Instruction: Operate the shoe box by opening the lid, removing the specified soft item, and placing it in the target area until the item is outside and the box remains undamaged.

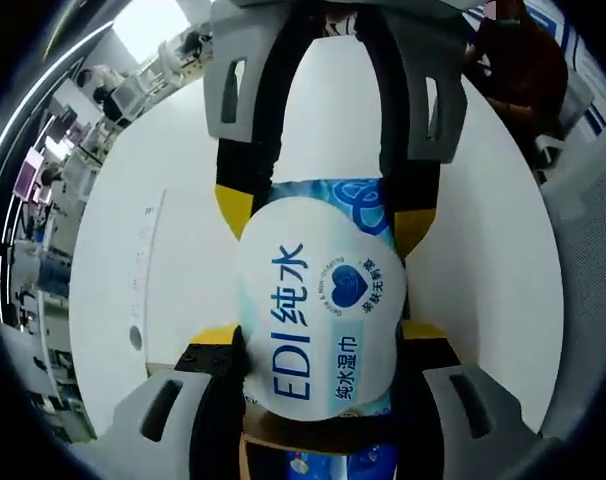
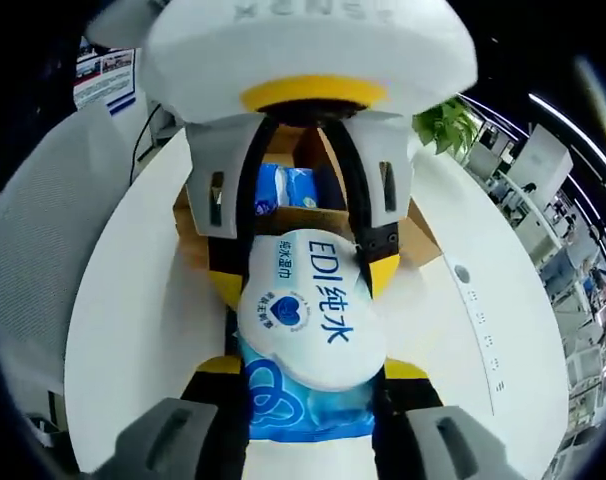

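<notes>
Left gripper view: a wet-wipe pack, blue with a white oval label, is seen at centre, clamped at its near end between the yellow-tipped jaws of the left gripper. The far end is held by the right gripper, entering from 12 o'clock. A white desk lies behind.

Right gripper view: the pack is pinched by the right gripper from 6 o'clock and by the left gripper from 12 o'clock. An open cardboard shoe box is seen beyond, at 12 o'clock, with another blue pack inside.
</notes>
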A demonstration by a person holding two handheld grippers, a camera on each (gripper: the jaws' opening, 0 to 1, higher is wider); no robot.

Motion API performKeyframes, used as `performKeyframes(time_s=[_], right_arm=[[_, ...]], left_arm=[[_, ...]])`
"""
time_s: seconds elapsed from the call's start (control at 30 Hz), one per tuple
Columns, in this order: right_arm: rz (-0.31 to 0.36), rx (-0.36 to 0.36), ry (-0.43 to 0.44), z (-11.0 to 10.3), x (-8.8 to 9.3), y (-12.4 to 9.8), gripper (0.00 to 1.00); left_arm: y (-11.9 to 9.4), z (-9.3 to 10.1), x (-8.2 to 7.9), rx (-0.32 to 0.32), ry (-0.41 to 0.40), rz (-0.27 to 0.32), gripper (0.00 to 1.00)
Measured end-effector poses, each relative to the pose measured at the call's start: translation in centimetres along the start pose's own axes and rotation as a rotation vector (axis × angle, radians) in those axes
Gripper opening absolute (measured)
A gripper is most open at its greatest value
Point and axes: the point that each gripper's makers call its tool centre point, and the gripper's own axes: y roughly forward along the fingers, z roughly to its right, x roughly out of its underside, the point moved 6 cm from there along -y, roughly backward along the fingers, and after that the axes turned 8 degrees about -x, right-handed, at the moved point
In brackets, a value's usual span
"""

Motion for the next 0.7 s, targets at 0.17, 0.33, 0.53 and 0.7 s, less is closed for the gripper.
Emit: performKeyframes(time_s=[0.17, 0.33, 0.53, 0.7], right_arm=[[0.0, 0.006, 0.004, -0.3, 0.5, 0.4, 0.44], [0.008, 0.014, 0.002, -0.3, 0.7, 0.7, 0.44], [0.021, 0.016, 0.002, -0.2, 0.5, 1.2, 0.44], [0.014, 0.011, -0.005, -0.1, 0.7, 1.4, 0.45]], left_arm=[[0.6, 0.5, 0.0, 0.005, 0.009, -0.002, 0.58], [0.8, 0.5, 0.1, 0.003, 0.018, -0.012, 0.58], [1.0, 0.3, 0.4, -0.002, 0.024, -0.032, 0.58], [1.3, 0.3, 0.6, -0.002, 0.015, -0.031, 0.58]])
